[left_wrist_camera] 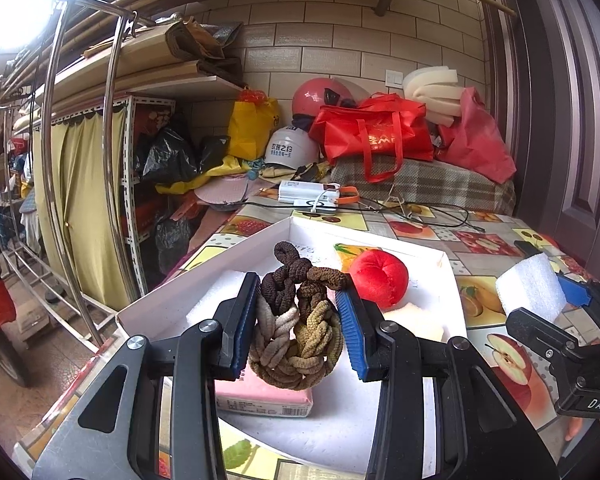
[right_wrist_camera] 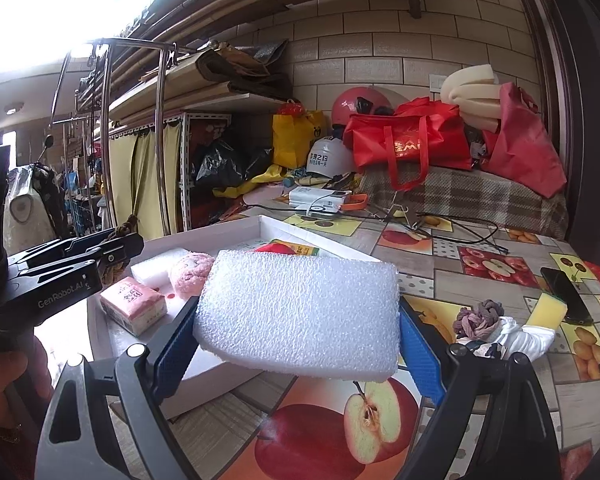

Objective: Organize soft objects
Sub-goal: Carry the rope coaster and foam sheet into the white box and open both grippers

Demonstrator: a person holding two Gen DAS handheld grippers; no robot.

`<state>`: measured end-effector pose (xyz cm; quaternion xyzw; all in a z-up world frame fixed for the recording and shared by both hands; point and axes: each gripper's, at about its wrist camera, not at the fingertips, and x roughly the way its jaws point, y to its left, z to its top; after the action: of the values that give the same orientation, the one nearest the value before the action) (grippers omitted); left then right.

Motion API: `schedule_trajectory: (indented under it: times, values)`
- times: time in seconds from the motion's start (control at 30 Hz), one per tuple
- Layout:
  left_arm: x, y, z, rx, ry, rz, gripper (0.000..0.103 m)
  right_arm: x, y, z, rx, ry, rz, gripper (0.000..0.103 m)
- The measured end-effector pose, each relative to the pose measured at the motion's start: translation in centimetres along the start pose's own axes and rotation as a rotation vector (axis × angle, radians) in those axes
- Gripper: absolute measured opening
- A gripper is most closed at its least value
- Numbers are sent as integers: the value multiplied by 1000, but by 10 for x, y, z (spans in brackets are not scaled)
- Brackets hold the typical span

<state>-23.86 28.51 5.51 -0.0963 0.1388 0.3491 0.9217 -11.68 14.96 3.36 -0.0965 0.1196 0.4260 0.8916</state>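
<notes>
Gripping a knotted bundle of brown hair ties (left_wrist_camera: 296, 316), the left tool (left_wrist_camera: 298, 322) hangs over the white tray (left_wrist_camera: 204, 276); dropped carelessly, it could roll onto the red plush ball (left_wrist_camera: 378, 278). Right view: the right tool (right_wrist_camera: 296, 320) clamps a white foam pad (right_wrist_camera: 296, 312), seemingly outside the tray's rim, which could snag it; open bench (right_wrist_camera: 440, 264) lies rightward.

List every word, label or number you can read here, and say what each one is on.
"GenRobot.AI": side of the left gripper.
"DAS": body of the right gripper.
White helmet: Chinese characters, too small to read surely.
Red bag: gold lettering, partly hidden, unreadable.
Pink tissue pack: print too blurred.
Yellow-green packet in the white box: print unreadable.
</notes>
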Motion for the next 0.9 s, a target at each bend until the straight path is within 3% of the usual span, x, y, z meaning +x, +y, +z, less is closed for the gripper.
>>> schedule_trajectory:
  times: [0.27, 0.53, 0.9]
  values:
    - [14, 21, 4, -36, 29, 17, 39, 19, 9, 6, 0, 20, 19, 91]
    - [28, 25, 10, 6, 24, 37, 39, 39, 22, 14, -15, 30, 21, 91]
    - [56, 40, 17, -14, 92, -21, 39, 78, 32, 26, -14, 80, 41, 91]
